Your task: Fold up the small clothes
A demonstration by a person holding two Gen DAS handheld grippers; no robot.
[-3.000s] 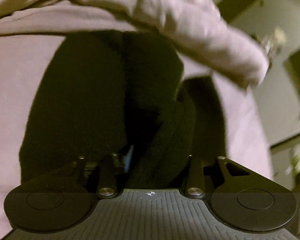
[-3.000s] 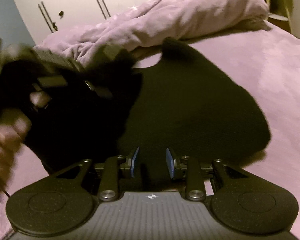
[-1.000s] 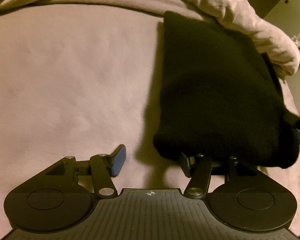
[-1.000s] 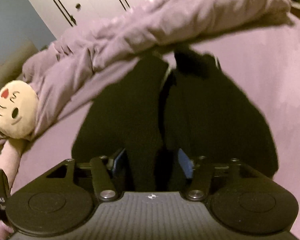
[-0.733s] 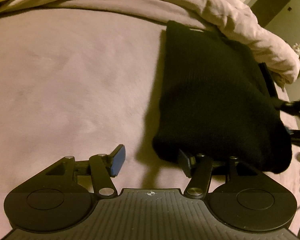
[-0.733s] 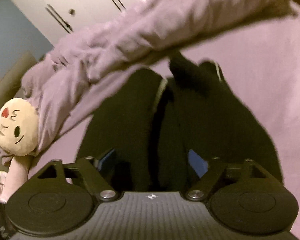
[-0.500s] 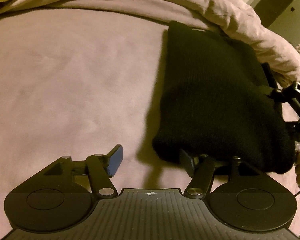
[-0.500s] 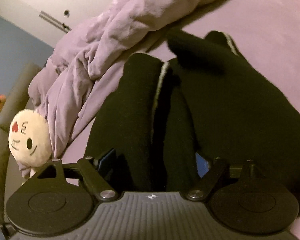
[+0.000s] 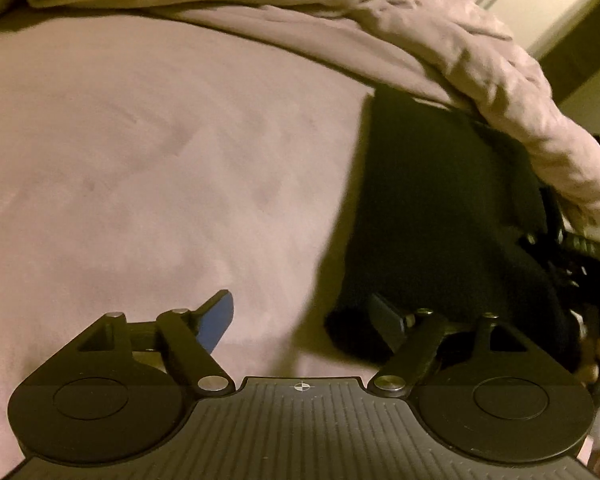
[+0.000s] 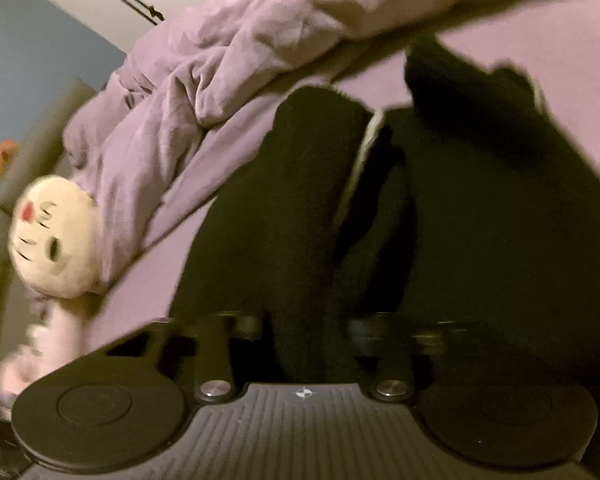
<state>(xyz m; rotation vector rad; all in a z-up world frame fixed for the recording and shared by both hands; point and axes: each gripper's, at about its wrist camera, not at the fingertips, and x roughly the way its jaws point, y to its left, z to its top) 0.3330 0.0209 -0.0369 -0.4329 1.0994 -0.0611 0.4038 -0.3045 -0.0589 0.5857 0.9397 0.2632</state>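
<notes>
Right gripper [image 10: 302, 330]: jaws closing, a ridge of the black garment [image 10: 480, 240] bunched between them, fabric pinched at the pads. Left gripper [image 9: 306, 318]: jaws opening, spread wide with bare sheet between them; the right pad touches the garment's near corner [image 9: 432, 216]. Garment lies folded on the mauve bed sheet [image 9: 140, 160], its far end just under the rumpled duvet [image 10: 228, 64]. Plush toy [image 10: 54, 236] lies at the duvet's left edge.
</notes>
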